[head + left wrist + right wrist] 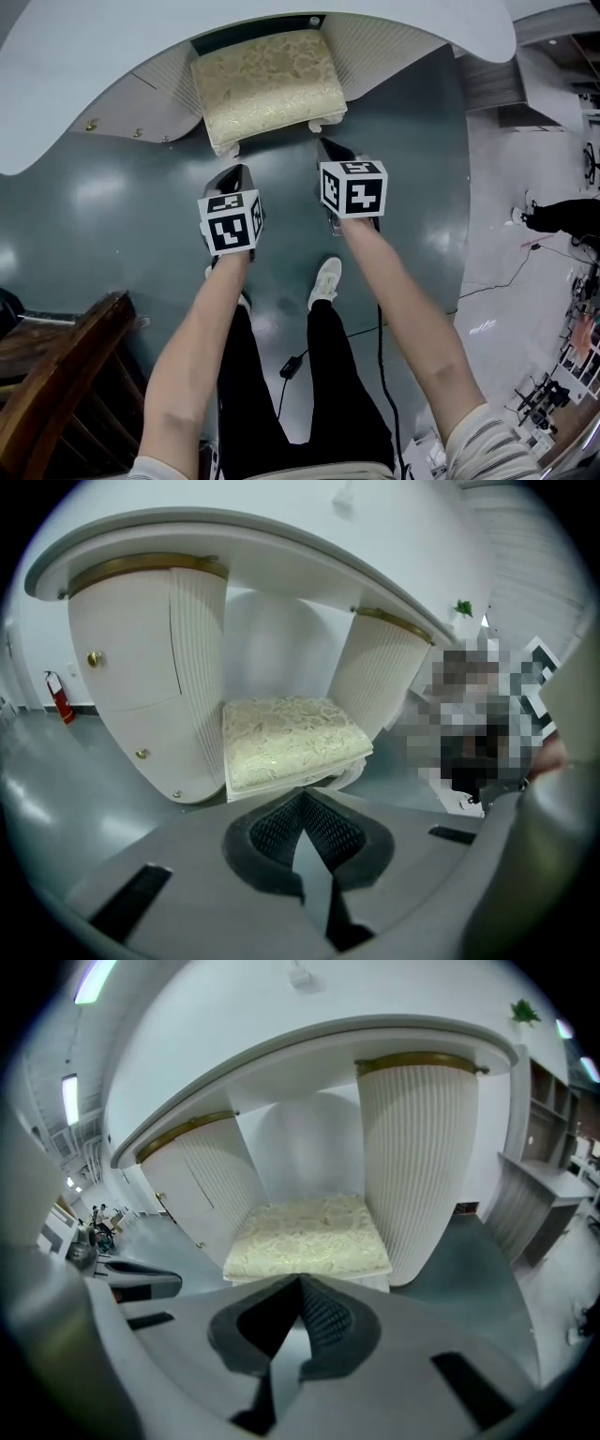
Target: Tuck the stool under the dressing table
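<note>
Holding your left gripper (238,176) and right gripper (327,147) closed and empty, you face the stool (267,84) (cream cushion) partly under the front edge of the dressing table (75,75)

No text, label or number is legible.

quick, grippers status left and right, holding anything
Left gripper: closed, jaws together, holding nothing.
Right gripper: closed, jaws together, holding nothing.
</note>
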A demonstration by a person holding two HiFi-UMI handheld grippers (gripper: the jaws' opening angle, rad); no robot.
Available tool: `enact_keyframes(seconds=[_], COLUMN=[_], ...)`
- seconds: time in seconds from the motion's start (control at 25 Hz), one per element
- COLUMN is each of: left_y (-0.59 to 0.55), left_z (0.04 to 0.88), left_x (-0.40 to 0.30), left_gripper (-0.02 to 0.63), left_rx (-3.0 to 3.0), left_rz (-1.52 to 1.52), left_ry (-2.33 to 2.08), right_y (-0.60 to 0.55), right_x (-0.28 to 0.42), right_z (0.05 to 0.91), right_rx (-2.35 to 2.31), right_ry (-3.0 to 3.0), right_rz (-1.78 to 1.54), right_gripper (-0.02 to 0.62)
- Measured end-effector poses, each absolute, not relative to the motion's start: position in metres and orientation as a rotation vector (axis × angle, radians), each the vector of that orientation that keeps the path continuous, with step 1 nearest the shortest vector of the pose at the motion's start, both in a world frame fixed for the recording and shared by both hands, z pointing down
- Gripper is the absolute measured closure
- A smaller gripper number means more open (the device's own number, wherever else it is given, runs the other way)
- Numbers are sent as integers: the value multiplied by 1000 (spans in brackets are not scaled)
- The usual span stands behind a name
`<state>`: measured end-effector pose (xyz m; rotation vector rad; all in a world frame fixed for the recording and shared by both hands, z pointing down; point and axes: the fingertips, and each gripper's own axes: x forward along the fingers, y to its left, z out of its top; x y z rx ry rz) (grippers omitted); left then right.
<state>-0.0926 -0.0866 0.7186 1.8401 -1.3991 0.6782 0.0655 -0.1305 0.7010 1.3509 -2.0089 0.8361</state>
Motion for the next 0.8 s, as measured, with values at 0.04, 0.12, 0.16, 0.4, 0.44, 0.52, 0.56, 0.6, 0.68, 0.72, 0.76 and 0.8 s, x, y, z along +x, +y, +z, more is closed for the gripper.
enact_keyframes(seconds=[0.04,0.12,0.16,0.4,0.44,0.52,0.56,0.6,0.68,0.72,0.76,0.8], left_y=[-84,-81,-79,-58,-54,-45,-41,-37,-30,-28,-26,-25], left_z=[712,698,691,647,638,620,612,603,584,574,563,551], left_x=[-90,-87,-87,-86,-86,-84,-84,-83,-81,-82,-82,-83], left_gripper=[600,600,600,600,600,600,600,600,600,600,600,600], left_rx=[1845,1860,1872,1909,1912,1913,1910,1906,1912,1925,1943,1959], left_rz=[676,668,664,613,603,590,583,573,555,551,549,544], left_ry=[-1397,-1394,-1393,-1395,-1395,-1397,-1399,-1402,-1410,-1416,-1424,-1432], right_y=[-127,-120,-116,-96,-92,-83,-79,-75,-67,-62,-59,-56], right_x=[66,66,65,59,61,62,62,63,64,62,59,55], right_z=[695,682,675,624,615,597,588,579,559,550,541,532], right_rx=[1354,1371,1383,1425,1437,1450,1454,1459,1472,1475,1474,1471], right_ry=[-2012,-2020,-2024,-2081,-2086,-2094,-2099,-2105,-2124,-2137,-2152,-2167], right_rz=[839,849,855,868,879,899,901,899,886,874,861,851], right_gripper=[583,583,583,583,583,583,583,583,583,583,583,583])
